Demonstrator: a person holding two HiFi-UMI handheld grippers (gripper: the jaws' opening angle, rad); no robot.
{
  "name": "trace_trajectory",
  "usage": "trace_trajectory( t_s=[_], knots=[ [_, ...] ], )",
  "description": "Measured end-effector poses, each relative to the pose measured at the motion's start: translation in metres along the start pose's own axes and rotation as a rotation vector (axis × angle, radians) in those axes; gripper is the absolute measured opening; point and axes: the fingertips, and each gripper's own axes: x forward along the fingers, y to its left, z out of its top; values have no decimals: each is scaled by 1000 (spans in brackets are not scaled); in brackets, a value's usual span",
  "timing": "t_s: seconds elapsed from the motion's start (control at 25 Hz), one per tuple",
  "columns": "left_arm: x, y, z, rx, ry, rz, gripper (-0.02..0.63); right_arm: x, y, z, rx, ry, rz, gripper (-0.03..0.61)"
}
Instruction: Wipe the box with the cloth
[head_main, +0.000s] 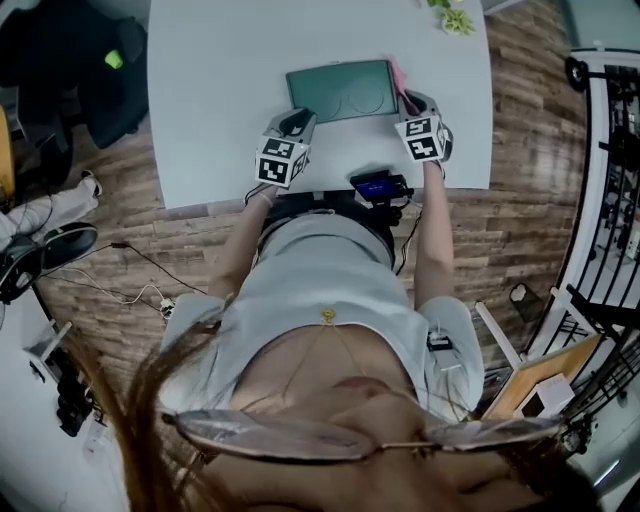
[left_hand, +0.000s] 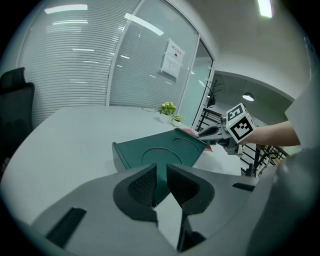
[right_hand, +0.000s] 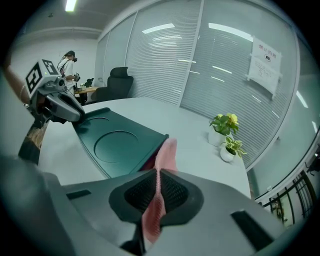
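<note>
A flat dark green box (head_main: 340, 90) with a round recess in its top lies on the white table (head_main: 220, 100). My left gripper (head_main: 297, 122) sits at its near left corner; in the left gripper view the jaws (left_hand: 160, 187) are closed on that corner of the box (left_hand: 160, 152). At the box's right edge, my right gripper (head_main: 412, 100) is shut on a pink cloth (head_main: 399, 76). In the right gripper view the cloth (right_hand: 165, 155) runs from between the jaws (right_hand: 157, 192) up against the box (right_hand: 115, 142).
Two small potted plants (right_hand: 227, 135) stand at the table's far right. A dark device (head_main: 380, 187) lies at the table's near edge by the person's body. A black office chair (right_hand: 117, 82) is beyond the table, and a black rack (head_main: 610, 200) stands to the right.
</note>
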Motion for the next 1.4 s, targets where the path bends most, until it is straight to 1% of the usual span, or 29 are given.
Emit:
trace_trajectory(
  t_s=[0.24, 0.48, 0.56, 0.8, 0.92, 1.12, 1.28, 1.4],
  knots=[
    [0, -3, -1, 7, 2, -5, 75, -20, 11, -16, -20, 25, -16, 26],
    [2, -6, -2, 4, -3, -2, 75, -34, 25, -31, -15, 38, 4, 26],
    [1, -4, -1, -8, -8, 4, 75, -36, 30, -34, -19, 37, 14, 26],
    [-10, 2, 0, -81, -32, 52, 75, -44, 44, -39, -37, 25, 58, 26],
    [-15, 5, -2, -93, -45, 76, 75, -45, 55, -42, -41, 28, 95, 26],
    [-22, 8, -6, -105, -56, 88, 75, -47, 76, -32, -44, 0, 142, 26],
    [-25, 9, -5, -95, -55, 70, 75, -45, 91, -22, -67, -3, 155, 26],
    [-26, 11, -2, -83, -54, 50, 75, -42, 98, -14, -67, -5, 155, 26]
  ],
)
